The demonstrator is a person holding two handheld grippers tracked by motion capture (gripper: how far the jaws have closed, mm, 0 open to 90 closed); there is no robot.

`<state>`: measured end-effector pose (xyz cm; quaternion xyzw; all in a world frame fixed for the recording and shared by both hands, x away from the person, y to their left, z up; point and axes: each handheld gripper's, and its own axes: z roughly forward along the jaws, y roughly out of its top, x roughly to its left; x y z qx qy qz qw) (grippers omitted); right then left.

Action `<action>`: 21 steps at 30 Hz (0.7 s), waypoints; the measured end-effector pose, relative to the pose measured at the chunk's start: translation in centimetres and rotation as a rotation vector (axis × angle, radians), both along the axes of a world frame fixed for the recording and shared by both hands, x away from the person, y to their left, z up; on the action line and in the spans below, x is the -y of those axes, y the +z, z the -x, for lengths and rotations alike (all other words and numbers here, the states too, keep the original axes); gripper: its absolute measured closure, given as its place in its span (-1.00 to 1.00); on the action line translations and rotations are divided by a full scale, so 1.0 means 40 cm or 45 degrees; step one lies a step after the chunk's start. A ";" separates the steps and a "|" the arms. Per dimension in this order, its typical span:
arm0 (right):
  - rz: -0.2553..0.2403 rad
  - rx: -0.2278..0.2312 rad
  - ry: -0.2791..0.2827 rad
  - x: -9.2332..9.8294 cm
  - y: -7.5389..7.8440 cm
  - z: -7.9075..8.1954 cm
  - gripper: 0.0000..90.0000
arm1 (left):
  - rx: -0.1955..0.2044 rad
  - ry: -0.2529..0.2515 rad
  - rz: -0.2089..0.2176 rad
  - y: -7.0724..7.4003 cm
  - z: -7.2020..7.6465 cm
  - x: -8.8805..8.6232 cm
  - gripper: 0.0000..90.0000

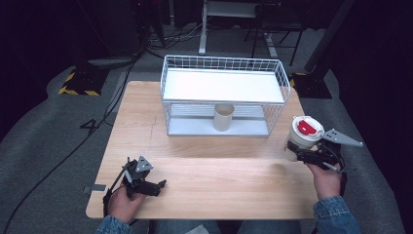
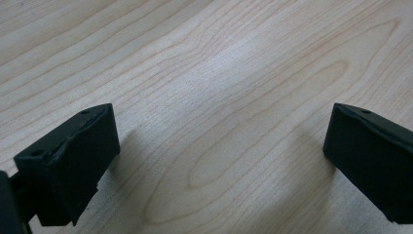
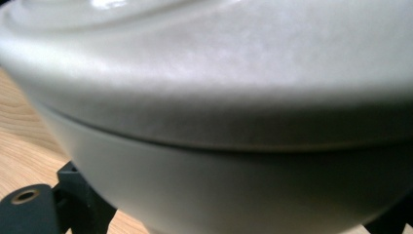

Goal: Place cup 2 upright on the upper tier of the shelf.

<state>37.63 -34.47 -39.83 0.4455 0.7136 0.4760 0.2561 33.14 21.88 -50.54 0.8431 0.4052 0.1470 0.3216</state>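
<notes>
Light wood-grain bench (image 1: 204,170), bare across the near half. Grey carpet around it, dark room beyond, cables on the floor at left, yellow-black striped base (image 1: 78,84) past the far-left corner, white desk legs at the back.

Near left: left gripper (image 1: 155,185) held in a hand low over the bench near the front-left edge, pointing right along the bench. Jaws wide apart in the left gripper view, bare wood grain (image 2: 219,97) between them, nothing held.

Near right: right gripper (image 1: 296,150) in a hand at the bench's right edge, clamped on a white lidded cup (image 1: 305,136). Cup upright, long axis vertical, tilted slightly; red tab on the lid facing up. Held by the cup's lower body, lid rim above the jaws. In the right gripper view, cup wall and lid rim (image 3: 219,97) pressed close to the camera, blurred, jaw parts dark at the bottom corners.

Farther: white wire rack (image 1: 224,92) on the far half of the bench, flat white top shelf. Beige open cup (image 1: 223,117) standing upright on the rack's lower level, under the shelf, well apart from both grippers.
</notes>
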 end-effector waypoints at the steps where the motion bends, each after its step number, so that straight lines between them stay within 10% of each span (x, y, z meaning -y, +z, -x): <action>1: 0.000 0.000 0.000 0.000 0.000 0.000 -0.78 | 0.000 0.000 0.000 0.000 0.000 0.000 -0.99; 21: 0.032 0.037 0.057 -0.039 0.152 -0.020 -0.78 | 0.004 -0.008 -0.010 0.001 0.008 -0.002 -0.98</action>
